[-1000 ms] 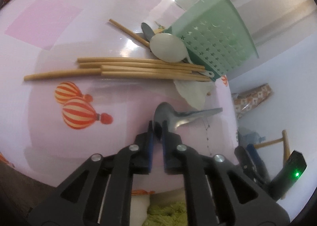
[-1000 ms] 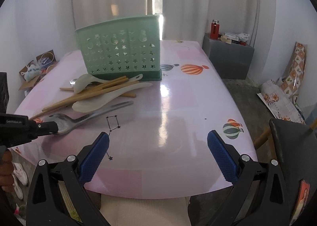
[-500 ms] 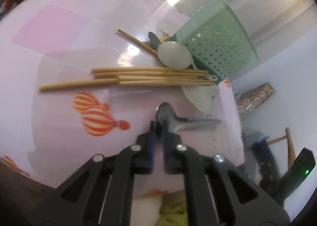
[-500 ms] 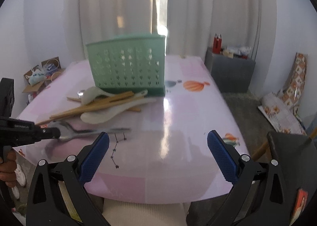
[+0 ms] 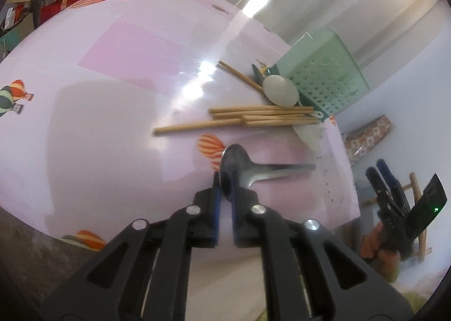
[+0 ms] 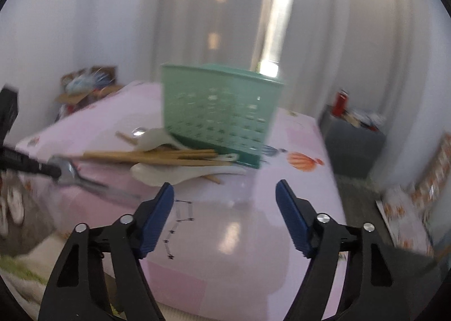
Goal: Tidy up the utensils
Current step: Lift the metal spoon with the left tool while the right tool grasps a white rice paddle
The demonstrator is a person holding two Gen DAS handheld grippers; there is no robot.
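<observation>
Your left claw pinches the metal spoon; your right claw, just narrowing, grips nothing, and the green basket's inside is hidden.

green basket on pink table, chopsticks in front

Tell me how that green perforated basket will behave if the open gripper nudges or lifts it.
The green basket looks like thin perforated plastic, so probably light and easy to slide on the glossy tablecloth. It stands tall on a narrow base, so a high push may tip it. Chopsticks and a white spoon lie against its foot and would likely shift with it.
</observation>
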